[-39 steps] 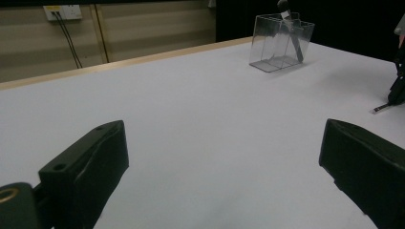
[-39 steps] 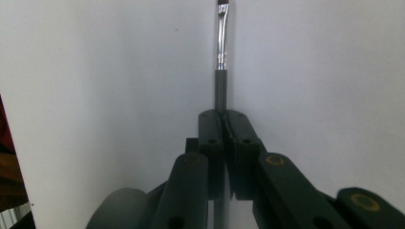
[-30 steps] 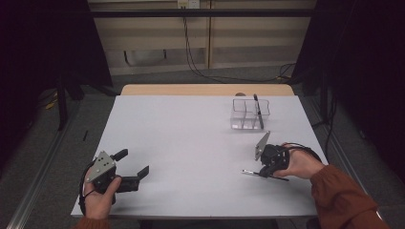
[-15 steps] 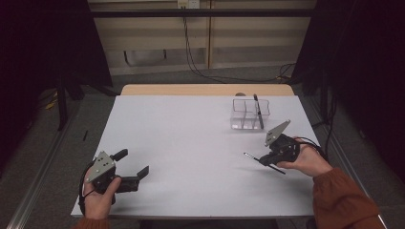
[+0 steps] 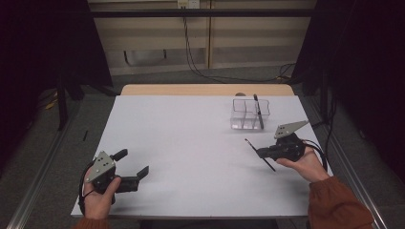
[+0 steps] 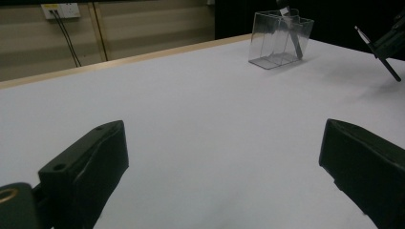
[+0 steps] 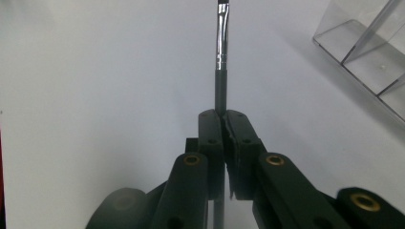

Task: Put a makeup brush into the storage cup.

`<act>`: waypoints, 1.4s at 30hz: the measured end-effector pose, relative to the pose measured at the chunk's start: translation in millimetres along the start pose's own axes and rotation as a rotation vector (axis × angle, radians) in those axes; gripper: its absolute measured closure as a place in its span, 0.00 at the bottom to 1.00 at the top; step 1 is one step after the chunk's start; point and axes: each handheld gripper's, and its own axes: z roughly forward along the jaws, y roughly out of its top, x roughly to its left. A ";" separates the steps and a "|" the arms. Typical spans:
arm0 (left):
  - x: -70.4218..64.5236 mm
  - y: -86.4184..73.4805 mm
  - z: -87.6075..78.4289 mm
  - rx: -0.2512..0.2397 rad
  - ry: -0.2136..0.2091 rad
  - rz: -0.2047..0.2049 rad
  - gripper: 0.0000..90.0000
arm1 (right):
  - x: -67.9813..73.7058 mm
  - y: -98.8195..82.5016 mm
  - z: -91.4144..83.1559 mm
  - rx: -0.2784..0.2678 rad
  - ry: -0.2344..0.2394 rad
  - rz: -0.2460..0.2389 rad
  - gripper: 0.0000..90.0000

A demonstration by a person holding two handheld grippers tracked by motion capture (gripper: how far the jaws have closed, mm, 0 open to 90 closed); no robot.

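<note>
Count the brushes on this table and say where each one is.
2. One brush is clamped in the right gripper, lifted off the white table. The other brush stands leaning in the clear organizer at the far right.

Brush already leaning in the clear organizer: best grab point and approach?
Likely the upper handle of the leaning brush, where it sticks out above the clear organizer rim. Come from above, jaws across the thin shaft: the walls block a side approach lower down, and the top end is free.
</note>
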 end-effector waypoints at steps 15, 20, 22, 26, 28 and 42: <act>0.1 -0.2 -1.1 -0.007 0.000 -0.003 0.03 | 2.4 -16.0 -3.8 -0.270 -0.115 0.139 0.96; 0.5 -0.4 -2.2 -0.013 0.001 -0.011 0.03 | 8.2 -15.1 -3.3 -0.316 -0.130 0.126 0.95; 0.8 -0.5 -2.4 -0.013 0.002 -0.011 0.03 | 9.9 -13.2 -5.8 -0.345 -0.142 0.120 0.96; -0.5 0.1 -2.2 -0.010 0.001 -0.011 0.03 | 9.8 -10.8 -10.0 -0.388 -0.167 0.127 0.96; -1.5 0.2 -1.4 -0.010 -0.004 -0.012 0.03 | 9.5 -9.4 -12.9 -0.411 -0.184 0.131 0.96; -1.0 0.4 -1.6 -0.010 -0.001 -0.006 0.03 | 4.9 10.6 -18.2 -0.462 -0.217 0.129 0.96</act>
